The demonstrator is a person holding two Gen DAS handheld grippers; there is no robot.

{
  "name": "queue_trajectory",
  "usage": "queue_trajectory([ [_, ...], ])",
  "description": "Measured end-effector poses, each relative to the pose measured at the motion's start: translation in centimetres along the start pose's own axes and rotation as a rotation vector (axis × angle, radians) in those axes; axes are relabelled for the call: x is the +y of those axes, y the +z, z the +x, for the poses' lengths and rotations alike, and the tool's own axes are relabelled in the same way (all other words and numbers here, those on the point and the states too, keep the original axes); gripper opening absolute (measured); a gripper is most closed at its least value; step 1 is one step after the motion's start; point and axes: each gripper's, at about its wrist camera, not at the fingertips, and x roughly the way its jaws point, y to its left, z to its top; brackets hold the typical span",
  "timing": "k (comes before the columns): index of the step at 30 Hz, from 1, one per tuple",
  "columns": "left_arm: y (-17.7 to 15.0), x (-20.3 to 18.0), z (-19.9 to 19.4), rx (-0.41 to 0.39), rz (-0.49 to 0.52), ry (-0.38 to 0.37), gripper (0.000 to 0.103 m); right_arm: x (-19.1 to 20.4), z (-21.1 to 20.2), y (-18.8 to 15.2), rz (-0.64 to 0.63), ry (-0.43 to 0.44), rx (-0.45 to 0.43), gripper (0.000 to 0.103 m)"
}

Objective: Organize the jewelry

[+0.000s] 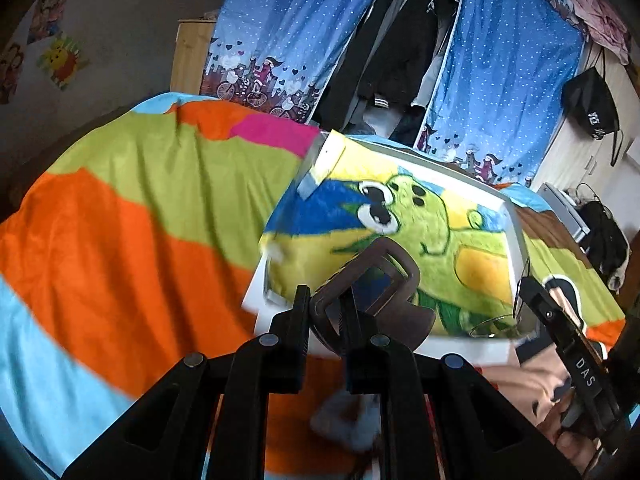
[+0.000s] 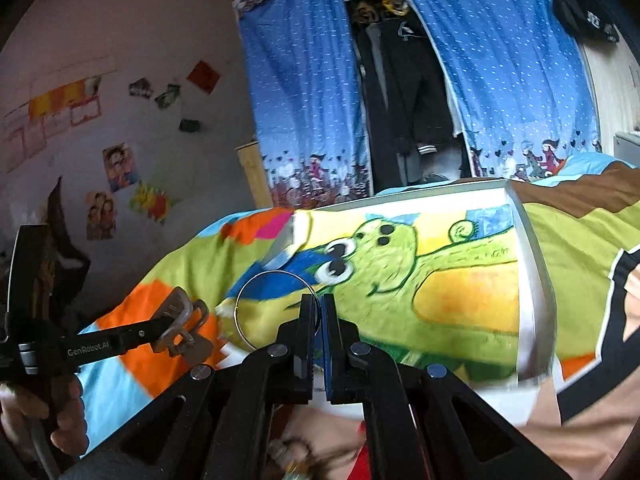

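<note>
My left gripper [image 1: 326, 297] is shut on a brown plastic claw-shaped clip [image 1: 380, 276], held up above the bed. The right wrist view shows that left gripper [image 2: 160, 326] with the same clip [image 2: 182, 320] at the left. My right gripper [image 2: 318, 301] is shut on a thin silver hoop [image 2: 240, 300] that hangs out to its left. In the left wrist view the right gripper [image 1: 525, 285] and its hoop [image 1: 500, 326] sit at the right. Behind both lies a white-rimmed tray [image 2: 536, 280] lined with a green cartoon drawing; its rim [image 1: 514, 216] is nearest the right gripper.
A bedspread [image 1: 120, 220] in orange, green and light blue covers the bed under everything. Blue dotted curtains [image 2: 304, 100] and dark hanging clothes [image 2: 404, 100] stand behind. A hand [image 2: 68, 412] holds the left gripper's handle. Blurred small items [image 2: 292, 452] lie near the bottom edge.
</note>
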Motion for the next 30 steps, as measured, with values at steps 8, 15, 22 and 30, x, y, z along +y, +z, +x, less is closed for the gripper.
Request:
queue_trajectory([
  [8,1.4,0.0,6.8,0.070,0.006,0.018,0.011,-4.3,4.4,-0.5,0.054,-0.105,0.057,0.004],
  [15,0.3,0.0,9.1,0.132,-0.015,0.030,0.011,-6.7,6.1,-2.1,0.107,-0.140,0.160,0.004],
  [22,0.1,-0.5,8.0,0.125,-0.043,0.050,0.049,-7.1,5.7,-2.3,0.117,-0.144,0.203,0.010],
  [30,0.3,-2.7,2.2,0.010,-0.029,0.033,0.075,-6.1,1.8,-0.8,0.089,-0.135,0.122,0.054],
])
